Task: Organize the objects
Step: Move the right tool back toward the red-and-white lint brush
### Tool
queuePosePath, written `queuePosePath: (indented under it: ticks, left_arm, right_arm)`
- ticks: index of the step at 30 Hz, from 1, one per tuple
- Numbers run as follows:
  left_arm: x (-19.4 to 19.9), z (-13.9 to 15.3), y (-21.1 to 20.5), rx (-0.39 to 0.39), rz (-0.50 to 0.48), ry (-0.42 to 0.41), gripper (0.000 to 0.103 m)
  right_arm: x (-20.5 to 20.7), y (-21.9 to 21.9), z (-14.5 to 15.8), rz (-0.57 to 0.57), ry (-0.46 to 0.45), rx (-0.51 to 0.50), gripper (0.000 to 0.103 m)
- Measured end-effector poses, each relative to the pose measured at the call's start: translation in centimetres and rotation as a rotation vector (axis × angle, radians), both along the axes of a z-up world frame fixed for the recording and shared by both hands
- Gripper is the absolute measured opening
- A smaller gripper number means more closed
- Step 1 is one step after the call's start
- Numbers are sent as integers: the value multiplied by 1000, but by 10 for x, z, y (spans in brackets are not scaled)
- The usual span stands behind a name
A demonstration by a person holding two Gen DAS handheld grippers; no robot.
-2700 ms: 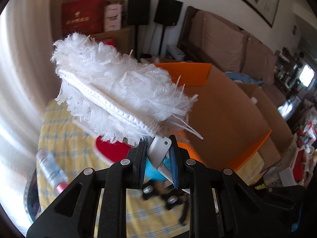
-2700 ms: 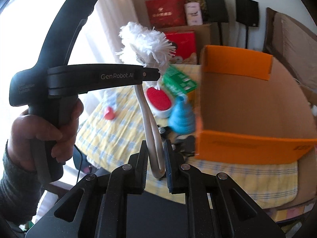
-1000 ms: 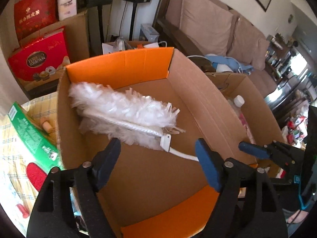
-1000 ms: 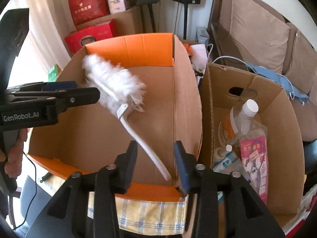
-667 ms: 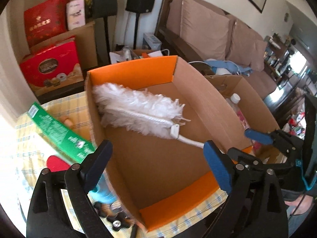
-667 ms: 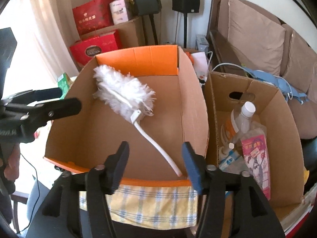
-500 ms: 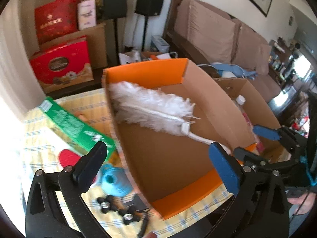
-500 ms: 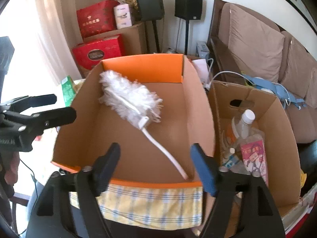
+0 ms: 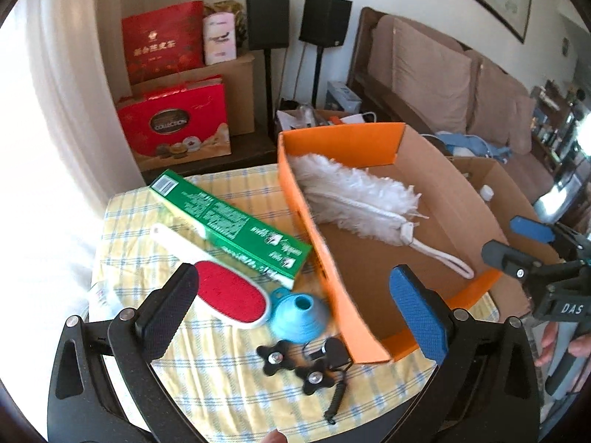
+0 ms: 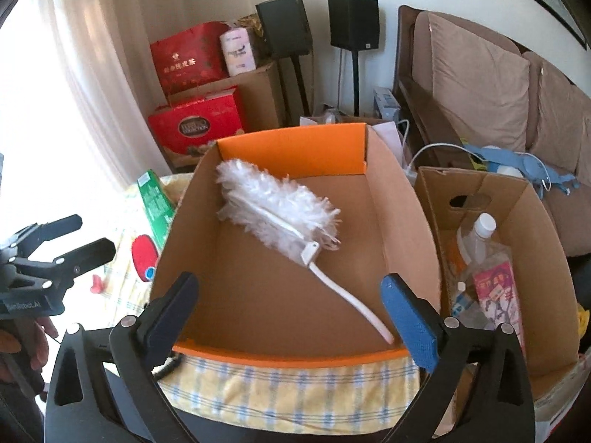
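Left gripper [image 9: 295,288]: jaws spread wide, nothing between the pads. Right gripper [image 10: 288,306]: jaws opening and almost fully apart, nothing between them.

Done: the white feather duster [image 10: 277,210] lies loose on the floor of the orange-edged cardboard box [image 10: 291,155], ahead of and below the right gripper, head toward the far wall, handle running back toward the right-hand finger. Neither gripper touches it.

Outstanding, all on the yellow checked tablecloth [image 9: 229,365] under the left gripper and outside the box:
- green carton [image 9: 229,221], ahead and to the left, lying flat;
- red lint brush [image 9: 229,295], just inside the left-hand finger;
- blue funnel [image 9: 299,312], between the fingers, close to the box wall;
- black star knobs [image 9: 288,365] with a short cord, nearest the gripper.

A second cardboard box [image 10: 517,199], to the right of the right gripper, holds a clear bottle [image 10: 476,240] and packets.

Assessment: one item stowed, at least four remaining; the task appears to be in its early part.
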State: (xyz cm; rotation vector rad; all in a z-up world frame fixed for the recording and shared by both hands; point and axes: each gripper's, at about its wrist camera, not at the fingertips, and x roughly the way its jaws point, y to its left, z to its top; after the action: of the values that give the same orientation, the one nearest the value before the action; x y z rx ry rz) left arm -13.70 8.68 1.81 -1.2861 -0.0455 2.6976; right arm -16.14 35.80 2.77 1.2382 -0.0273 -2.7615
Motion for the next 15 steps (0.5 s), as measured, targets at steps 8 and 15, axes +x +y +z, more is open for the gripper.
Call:
queuePosePath:
  ticks: [8, 15]
  left_arm:
    - [12, -2, -20, -11, 25, 11, 103]
    - [20, -3, -43, -21, 45, 7, 103]
  right_arm:
    - [0, -26, 5, 5, 12, 26, 102]
    - [-1, -54, 3, 20, 16, 60, 103]
